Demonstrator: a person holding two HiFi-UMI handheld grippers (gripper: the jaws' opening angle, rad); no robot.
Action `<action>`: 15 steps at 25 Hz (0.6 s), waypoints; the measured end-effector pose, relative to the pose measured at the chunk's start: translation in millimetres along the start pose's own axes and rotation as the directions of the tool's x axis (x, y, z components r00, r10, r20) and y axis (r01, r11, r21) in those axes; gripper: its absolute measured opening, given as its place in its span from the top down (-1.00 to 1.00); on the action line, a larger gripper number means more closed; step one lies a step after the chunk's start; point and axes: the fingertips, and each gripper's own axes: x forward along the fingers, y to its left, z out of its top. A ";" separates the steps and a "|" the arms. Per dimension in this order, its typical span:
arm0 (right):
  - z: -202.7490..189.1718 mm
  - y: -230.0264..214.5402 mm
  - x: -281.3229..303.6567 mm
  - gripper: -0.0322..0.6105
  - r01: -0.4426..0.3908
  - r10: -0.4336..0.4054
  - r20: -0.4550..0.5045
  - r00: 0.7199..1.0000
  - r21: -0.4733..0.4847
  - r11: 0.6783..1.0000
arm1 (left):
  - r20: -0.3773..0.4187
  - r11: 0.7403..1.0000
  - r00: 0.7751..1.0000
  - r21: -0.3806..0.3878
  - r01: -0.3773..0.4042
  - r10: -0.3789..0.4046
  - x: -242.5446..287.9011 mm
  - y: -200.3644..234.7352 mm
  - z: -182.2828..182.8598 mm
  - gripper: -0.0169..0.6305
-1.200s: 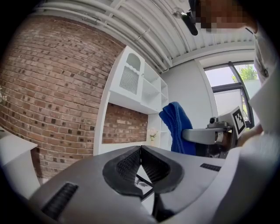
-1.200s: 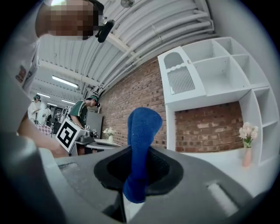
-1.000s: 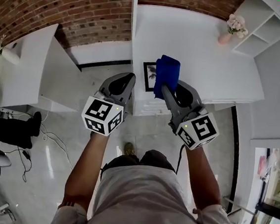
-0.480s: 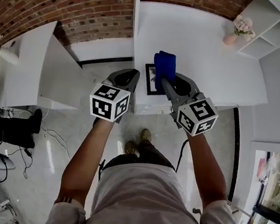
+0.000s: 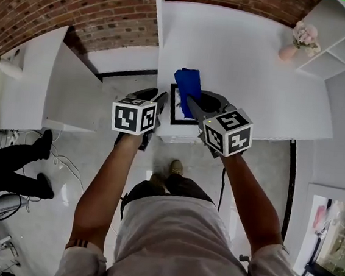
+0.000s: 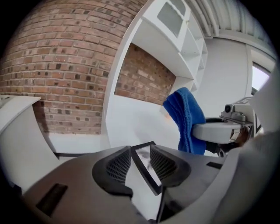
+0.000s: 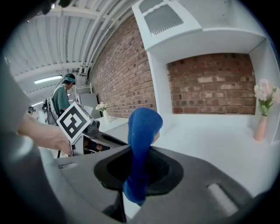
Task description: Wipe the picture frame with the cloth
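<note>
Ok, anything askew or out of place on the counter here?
Nothing stands out. The frame lies flat near the counter's front edge, the cloth is clamped in the right gripper, and the vase stands upright.

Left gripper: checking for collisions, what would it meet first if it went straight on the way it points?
Probably the picture frame on the white counter: its black edge shows ahead between the jaws of the left gripper, which have just been opening. Depth is unclear.

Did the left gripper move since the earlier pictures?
Yes. The left gripper has closed in on the black-rimmed picture frame on the white table. Its jaws have just been opening, with the frame's edge between them.
</note>
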 end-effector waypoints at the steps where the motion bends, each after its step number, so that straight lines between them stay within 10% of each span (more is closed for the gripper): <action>1: -3.2 -2.1 3.5 0.69 -0.007 0.007 -0.026 1.000 0.009 1.000 | -0.015 1.000 1.000 -0.019 -0.012 0.012 4.2 2.5 -1.4 0.53; 15: -45.3 -23.3 57.8 0.69 0.015 0.045 -0.316 0.948 0.184 0.983 | -0.228 0.988 0.972 -0.133 -0.080 0.048 51.1 32.7 -27.2 0.29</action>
